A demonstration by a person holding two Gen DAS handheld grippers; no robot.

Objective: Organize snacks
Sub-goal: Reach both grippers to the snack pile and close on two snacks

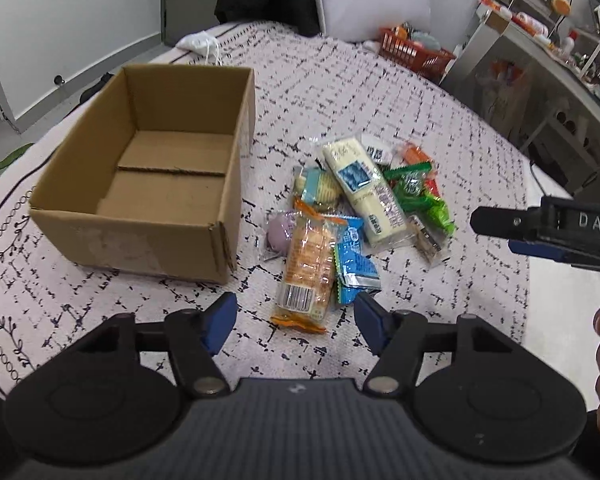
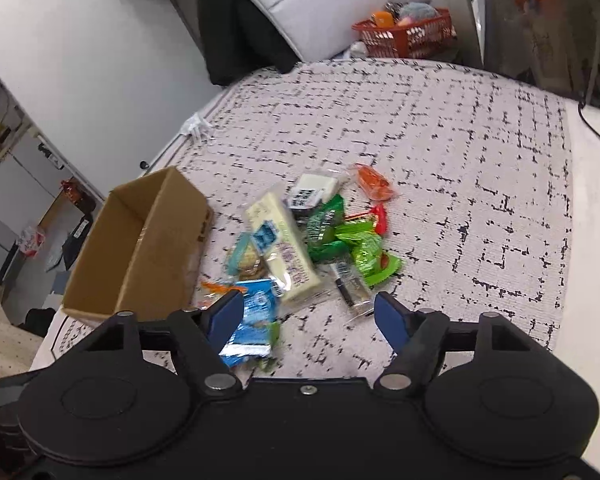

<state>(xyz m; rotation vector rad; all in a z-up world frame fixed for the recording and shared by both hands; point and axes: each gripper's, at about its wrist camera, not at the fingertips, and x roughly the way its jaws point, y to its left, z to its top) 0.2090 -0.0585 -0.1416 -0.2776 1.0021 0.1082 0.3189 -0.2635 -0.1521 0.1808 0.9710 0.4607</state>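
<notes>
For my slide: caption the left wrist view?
Open left claw hovers before snack pile beside empty cardboard box.

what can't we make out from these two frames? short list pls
- Purple round snack: mostly hidden in the left wrist view by the orange cracker pack; not visible in the right wrist view.
- Snack labels: print too small in the left wrist view, motion-blurred in the right wrist view.
- Right gripper: cut off by the left wrist frame edge.
- Cardboard box floor: hidden by its own wall in the right wrist view.
</notes>
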